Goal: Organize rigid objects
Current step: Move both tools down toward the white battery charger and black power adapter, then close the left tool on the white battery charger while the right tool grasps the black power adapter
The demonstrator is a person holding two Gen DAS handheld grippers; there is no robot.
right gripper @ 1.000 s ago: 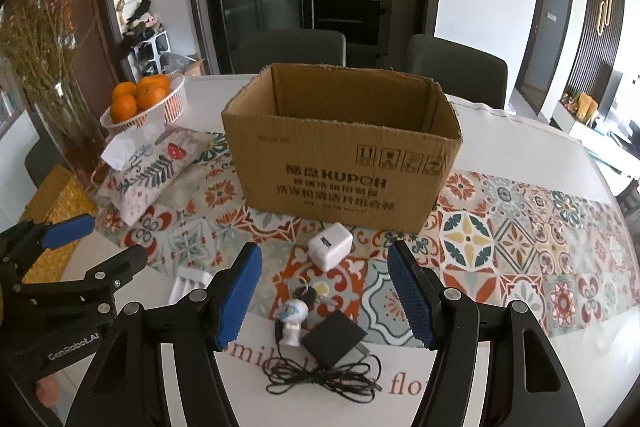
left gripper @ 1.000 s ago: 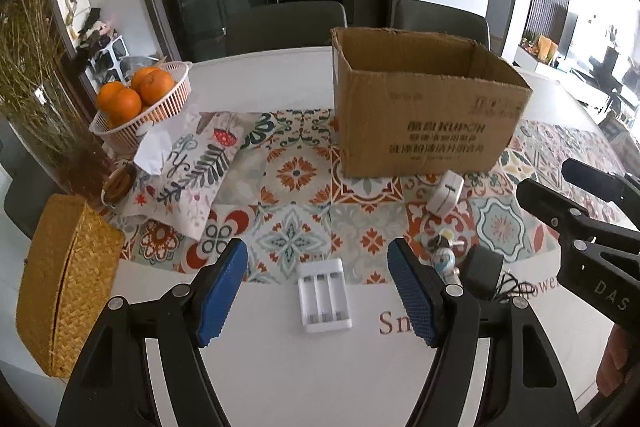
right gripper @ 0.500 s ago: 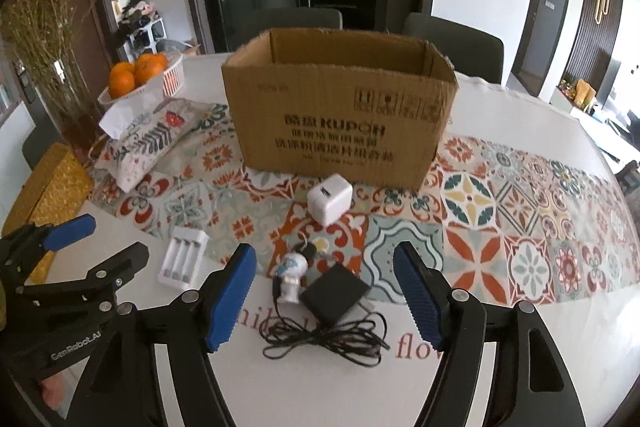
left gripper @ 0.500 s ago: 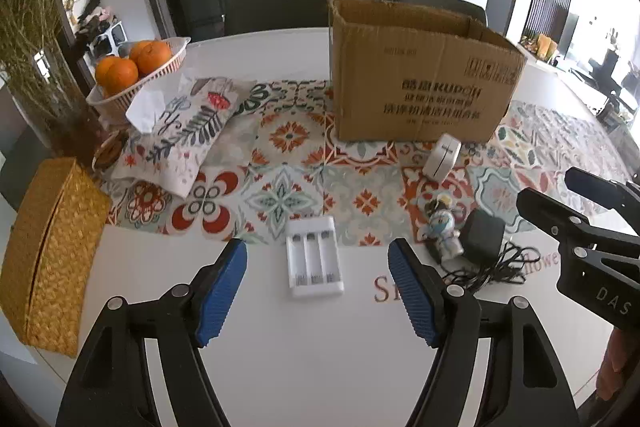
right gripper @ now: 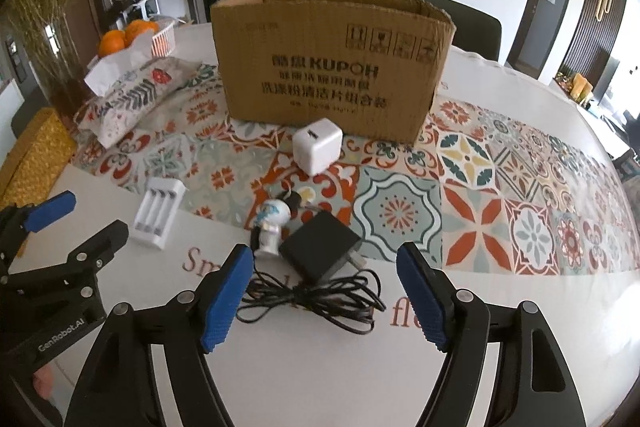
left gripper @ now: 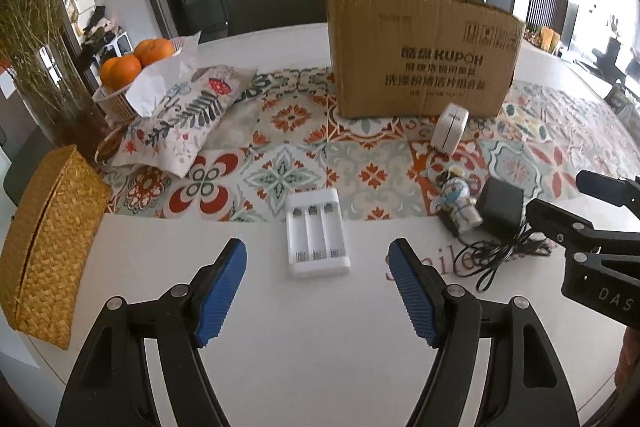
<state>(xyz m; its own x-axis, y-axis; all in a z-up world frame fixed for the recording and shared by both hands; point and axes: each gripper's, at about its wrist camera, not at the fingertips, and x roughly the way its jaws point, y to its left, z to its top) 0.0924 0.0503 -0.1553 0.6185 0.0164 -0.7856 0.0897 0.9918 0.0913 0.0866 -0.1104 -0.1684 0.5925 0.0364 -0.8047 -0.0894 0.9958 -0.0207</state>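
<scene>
A white battery charger (left gripper: pixel 317 235) lies flat on the white table just ahead of my left gripper (left gripper: pixel 316 259), which is open and holds nothing. In the right wrist view a black power adapter (right gripper: pixel 320 249) with a tangled black cord (right gripper: pixel 316 301) sits ahead of my right gripper (right gripper: pixel 325 263). Its jaws are opening, and part of the cord lies between the fingertips without being gripped. A small astronaut figurine (right gripper: pixel 272 225) stands beside the adapter. Behind them a white cube charger (right gripper: pixel 317 146) rests in front of an open cardboard box (right gripper: pixel 332 67).
A patterned runner (right gripper: pixel 500 187) crosses the table. At the left are a floral tissue pouch (left gripper: pixel 180 119), a basket of oranges (left gripper: pixel 132 67), a glass vase of dried stems (left gripper: pixel 48 75) and a woven straw box (left gripper: pixel 44 243). Dark chairs stand behind the table.
Both grippers have come down closer to the table, so the objects look larger. The right gripper's jaws have spread wider. The left gripper's opening is the same.
</scene>
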